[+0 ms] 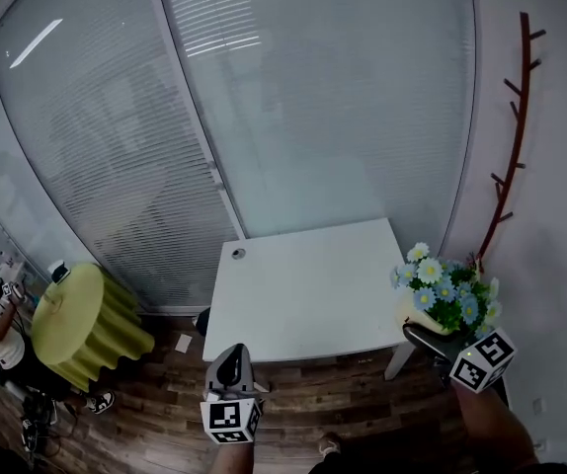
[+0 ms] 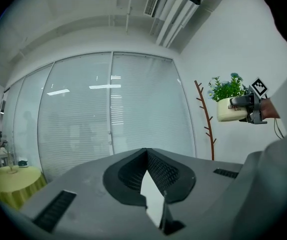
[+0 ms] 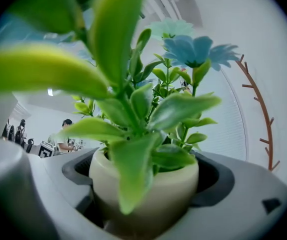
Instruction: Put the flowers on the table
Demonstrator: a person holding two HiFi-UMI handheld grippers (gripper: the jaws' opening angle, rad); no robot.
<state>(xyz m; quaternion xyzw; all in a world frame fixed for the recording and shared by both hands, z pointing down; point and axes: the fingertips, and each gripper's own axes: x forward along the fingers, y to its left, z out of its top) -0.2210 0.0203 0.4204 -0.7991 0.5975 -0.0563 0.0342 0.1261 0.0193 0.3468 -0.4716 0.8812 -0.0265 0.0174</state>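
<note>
The right tongs (image 1: 430, 338) are clenched around a small pot (image 1: 414, 313) of flowers (image 1: 446, 296), with the pot's belly seated between the two jaws. The pot hangs in the air just off the right edge of the table (image 1: 303, 294), near its front right corner and not touching it. From the right gripper view the pot (image 3: 144, 184) is cream-coloured, smooth and matte, a rounded squat shape with a thick rolled rim. The leaves are glossy green and look like plastic, broad and pointed. The daisy-like flowers (image 3: 193, 49) are pale blue, with some white ones showing from above.

The left tongs (image 1: 230, 361) are held low in front of the table's front edge, over the dark wood-plank floor (image 1: 353, 403). In the left gripper view the left tongs (image 2: 145, 156) have their ribbed dark pads meeting at the tips with nothing between them.

The table is white, flat and rectangular, with a small round grommet near its back left corner. Behind it stands a glass wall (image 1: 264, 117) with fine horizontal blinds. A reddish-brown, branch-shaped coat rack (image 1: 513, 136) is on the white wall to the right.
</note>
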